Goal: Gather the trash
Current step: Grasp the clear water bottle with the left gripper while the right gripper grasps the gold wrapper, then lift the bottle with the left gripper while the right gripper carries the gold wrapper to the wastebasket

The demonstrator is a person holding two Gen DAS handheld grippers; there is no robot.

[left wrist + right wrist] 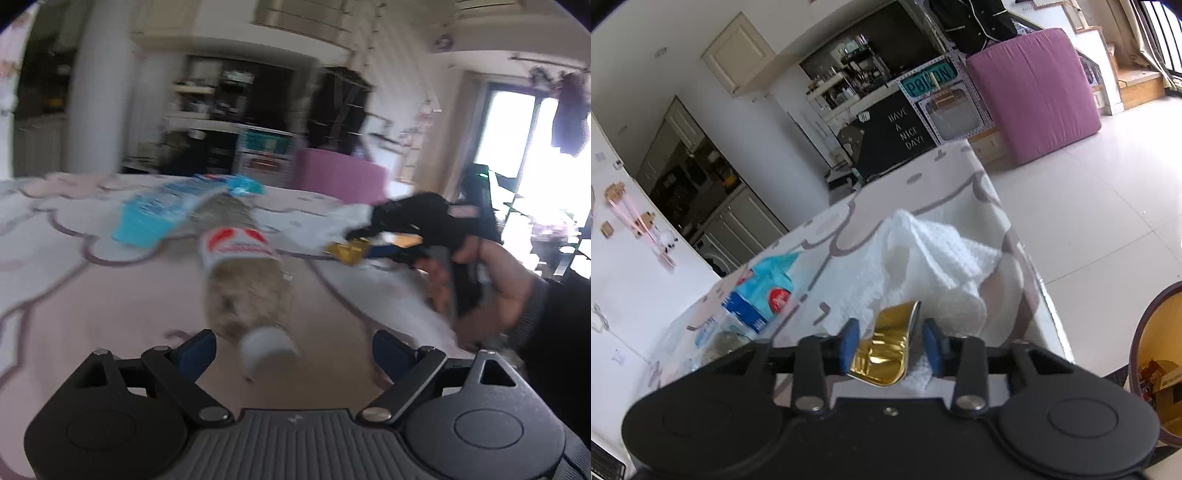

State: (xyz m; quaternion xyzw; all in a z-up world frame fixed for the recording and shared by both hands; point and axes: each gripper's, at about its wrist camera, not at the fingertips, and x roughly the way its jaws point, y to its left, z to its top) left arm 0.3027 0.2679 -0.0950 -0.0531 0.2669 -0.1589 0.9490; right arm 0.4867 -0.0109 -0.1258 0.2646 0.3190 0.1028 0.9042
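A clear plastic bottle [242, 273] with a red and white label lies on the pink tablecloth [74, 280], its white cap [267, 345] between the fingers of my open left gripper [293, 349]. A blue and white wrapper [162, 210] lies beyond it. My right gripper [890, 349] is shut on a gold foil wrapper [886, 349], which also shows in the left wrist view [349, 251]. A crumpled white paper towel [923, 258] lies just ahead of it. The blue wrapper [762, 295] sits to its left.
A bin [1160, 365] with a yellow inside and some cardboard in it stands at the right, below the table edge [1049, 306]. A purple mattress-like block [1034, 92] stands on the tiled floor beyond. Shelves and a black sign stand behind the table.
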